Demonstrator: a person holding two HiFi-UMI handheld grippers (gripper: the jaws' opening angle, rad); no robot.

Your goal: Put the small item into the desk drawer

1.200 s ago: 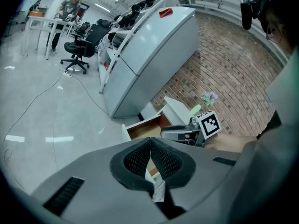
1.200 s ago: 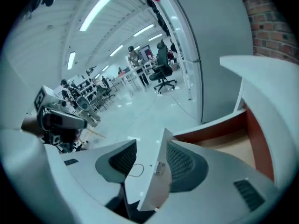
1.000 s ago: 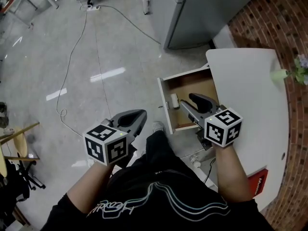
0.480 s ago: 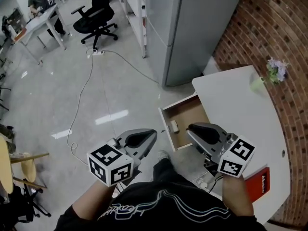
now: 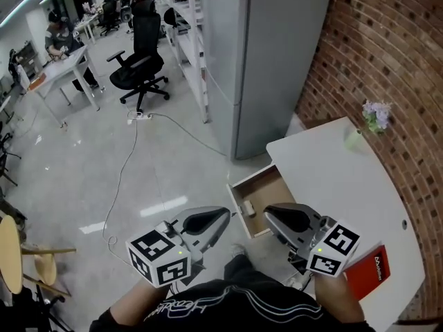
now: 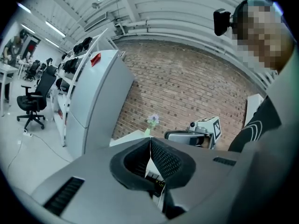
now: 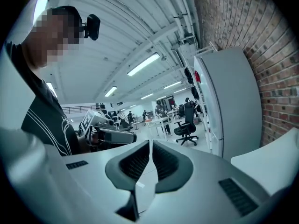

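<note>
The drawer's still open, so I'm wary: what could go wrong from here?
The open wooden desk drawer juts toward the person; a step might bump it and shift the small pale item lying loose inside. The red book sits at the edge of the white desk beside the right gripper, whose empty jaws are closing; a swing could knock it off.

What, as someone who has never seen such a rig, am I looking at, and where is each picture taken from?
No robot: a person holds a left claw and a right claw, one per hand; the patterned cubes belong to them. The wide picture comes from a camera on the person's head, the other two from cameras riding on each claw. Both claws are empty: the left shut, the right closing shut. The white desk has its drawer open with a small item inside; a red book lies on it.
</note>
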